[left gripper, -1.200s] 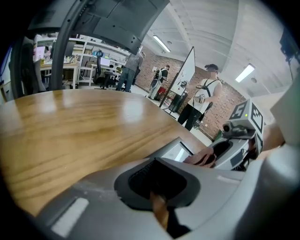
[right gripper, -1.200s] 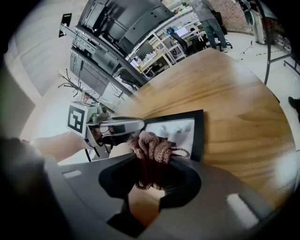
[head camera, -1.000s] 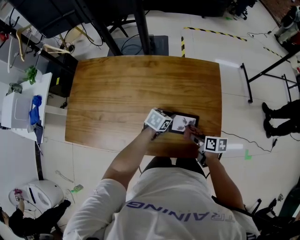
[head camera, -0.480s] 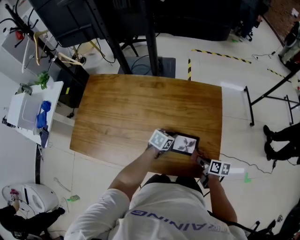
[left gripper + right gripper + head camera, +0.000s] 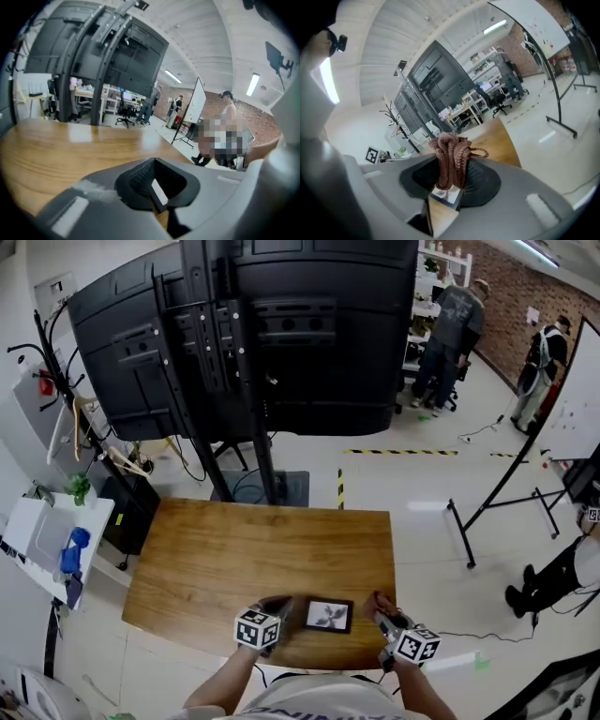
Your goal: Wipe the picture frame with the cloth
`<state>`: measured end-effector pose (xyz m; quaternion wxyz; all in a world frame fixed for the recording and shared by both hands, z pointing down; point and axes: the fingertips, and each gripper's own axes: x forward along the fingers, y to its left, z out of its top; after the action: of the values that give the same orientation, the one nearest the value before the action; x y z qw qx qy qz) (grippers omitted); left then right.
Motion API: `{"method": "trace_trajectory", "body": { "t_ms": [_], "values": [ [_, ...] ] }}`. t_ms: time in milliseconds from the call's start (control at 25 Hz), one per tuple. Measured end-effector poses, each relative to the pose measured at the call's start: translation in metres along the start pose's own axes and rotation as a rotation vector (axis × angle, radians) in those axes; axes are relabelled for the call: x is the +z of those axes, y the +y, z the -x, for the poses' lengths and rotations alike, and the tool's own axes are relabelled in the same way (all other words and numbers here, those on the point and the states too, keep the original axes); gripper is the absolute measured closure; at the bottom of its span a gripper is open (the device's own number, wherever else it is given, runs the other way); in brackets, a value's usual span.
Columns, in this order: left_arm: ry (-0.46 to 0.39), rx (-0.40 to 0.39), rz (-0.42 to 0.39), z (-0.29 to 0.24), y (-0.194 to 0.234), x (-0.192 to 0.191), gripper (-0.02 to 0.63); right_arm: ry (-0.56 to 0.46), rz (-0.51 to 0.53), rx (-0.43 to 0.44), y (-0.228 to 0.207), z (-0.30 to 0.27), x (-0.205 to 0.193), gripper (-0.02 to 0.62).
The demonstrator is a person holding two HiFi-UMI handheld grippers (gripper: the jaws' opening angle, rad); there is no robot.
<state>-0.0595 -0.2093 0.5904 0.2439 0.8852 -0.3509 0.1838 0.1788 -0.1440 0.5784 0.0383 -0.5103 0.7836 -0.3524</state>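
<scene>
Frame lies flat between two grippers

A black screen [image 5: 281, 334] fills the upper middle of the head view. Below it, the wooden table [image 5: 234, 559] carries the frame [image 5: 328, 615], flat near the table's lower edge. The left gripper [image 5: 274, 610] sits just left of the frame, jaws clenched together on nothing. The right gripper [image 5: 382, 607], just right of the frame, grasps the brown cloth [image 5: 450, 157], which bunches up above its pads.

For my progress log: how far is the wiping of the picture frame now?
Done: the cloth is picked up, clamped in the right tongs. In hand: it is held beside the picture frame, which lies flat on the table, not touching it. The left tongs are shut, empty. Remaining: the wiping; whether any happened cannot be seen.
</scene>
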Motion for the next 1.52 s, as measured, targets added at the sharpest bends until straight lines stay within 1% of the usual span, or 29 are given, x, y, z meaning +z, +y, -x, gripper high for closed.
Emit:
{"method": "trace_trajectory", "body": {
  "t_ms": [80, 160, 240, 320, 400, 480, 600, 880, 1080, 1520],
  "values": [
    [-0.102, 0.096, -0.03, 0.026, -0.002, 0.023, 0.6, -0.062, 0.093, -0.004, 0.006, 0.007, 0.041, 0.474],
    [-0.19, 0.164, -0.073, 0.049, -0.01, 0.043, 0.6, -0.121, 0.18, -0.008, 0.015, 0.015, 0.074, 0.476],
    [-0.268, 0.189, -0.109, 0.069, -0.022, 0.066, 0.6, -0.179, 0.246, -0.011, 0.029, 0.02, 0.098, 0.476],
    [-0.342, 0.193, -0.136, 0.082, -0.036, 0.091, 0.6, -0.22, 0.298, -0.006, 0.04, 0.027, 0.115, 0.477],
    [-0.406, 0.194, -0.149, 0.087, -0.048, 0.112, 0.6, -0.231, 0.34, 0.008, 0.048, 0.032, 0.125, 0.477],
    [-0.45, 0.203, -0.168, 0.09, -0.055, 0.128, 0.6, -0.225, 0.359, 0.019, 0.051, 0.035, 0.129, 0.477],
    [-0.458, 0.205, -0.156, 0.086, -0.059, 0.136, 0.598, -0.21, 0.352, 0.016, 0.046, 0.042, 0.128, 0.477],
    [-0.411, 0.186, -0.104, 0.074, -0.065, 0.13, 0.599, -0.192, 0.344, 0.003, 0.032, 0.057, 0.133, 0.479],
    [-0.41, 0.166, -0.103, 0.069, -0.066, 0.134, 0.6, -0.166, 0.354, 0.018, 0.034, 0.054, 0.131, 0.48],
    [-0.378, 0.138, -0.077, 0.067, -0.068, 0.121, 0.598, -0.132, 0.349, 0.036, 0.045, 0.05, 0.123, 0.482]
  ]
}}
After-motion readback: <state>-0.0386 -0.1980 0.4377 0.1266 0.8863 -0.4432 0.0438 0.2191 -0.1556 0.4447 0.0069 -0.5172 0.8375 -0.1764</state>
